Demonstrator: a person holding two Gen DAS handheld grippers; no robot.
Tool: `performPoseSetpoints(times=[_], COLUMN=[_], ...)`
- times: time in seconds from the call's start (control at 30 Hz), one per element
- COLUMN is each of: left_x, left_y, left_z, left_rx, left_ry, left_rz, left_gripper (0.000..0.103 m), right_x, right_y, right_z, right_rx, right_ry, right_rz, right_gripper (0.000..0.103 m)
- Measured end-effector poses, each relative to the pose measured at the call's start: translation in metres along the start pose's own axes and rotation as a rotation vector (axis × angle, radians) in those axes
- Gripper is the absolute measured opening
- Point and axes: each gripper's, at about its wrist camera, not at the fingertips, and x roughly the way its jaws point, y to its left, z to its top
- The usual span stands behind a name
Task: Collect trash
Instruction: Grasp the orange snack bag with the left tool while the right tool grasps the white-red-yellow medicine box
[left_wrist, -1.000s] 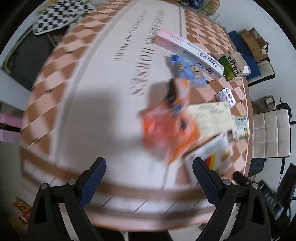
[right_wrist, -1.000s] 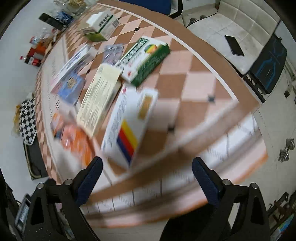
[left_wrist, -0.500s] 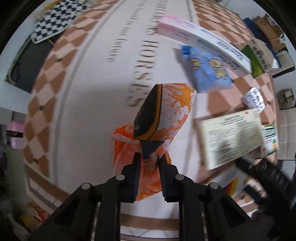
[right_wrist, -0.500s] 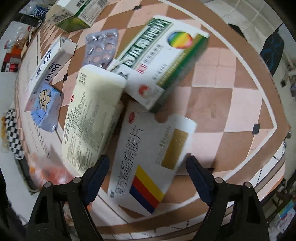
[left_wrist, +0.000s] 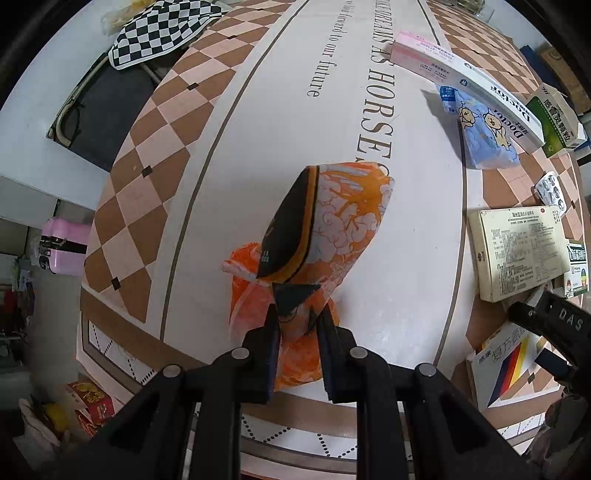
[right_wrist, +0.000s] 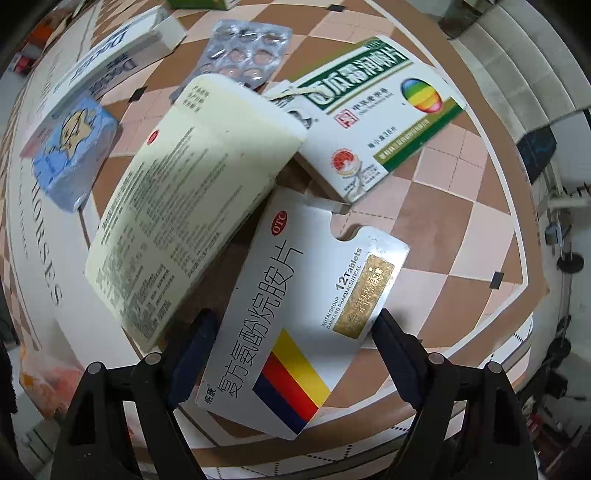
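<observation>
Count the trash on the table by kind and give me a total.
Cardboard medicine boxes: 5
Blister packs: 1
Blue tissue packs: 1
Orange wrappers: 1
Total: 8

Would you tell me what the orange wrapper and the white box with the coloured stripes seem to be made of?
Orange wrapper: thin printed plastic film or paper, judging by its creases and folds; which one is unclear. White box: glossy printed card, flat with a die-cut notch and a shiny gold label.
</observation>
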Motion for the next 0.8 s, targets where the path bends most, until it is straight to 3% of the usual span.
performPoseSetpoints(times=[0.23,0.5,0.8], left_x=[-0.019,-0.063,-0.101], left_y=[-0.001,0.016,0.064], left_z=[-0.003,-0.034,-0.091], left_rx=[0.015,0.068,0.183], left_ry=[-0.034,-0.118,-0.186], left_rz=[-0.015,-0.072,-0.215], left_gripper=[0.015,0.013,0.013], right_x=[-0.009,-0.048,-0.103], right_y=[-0.005,-0.013,-0.038], right_z=[-0.04,-0.098,-0.189], right_rx=[-0.129,-0.267,-0.231], right_ry=[-0.036,-0.18,-0.275], right_rz=[0.093,0.16,0.306], right_gripper=[0.085,0.084,0.084])
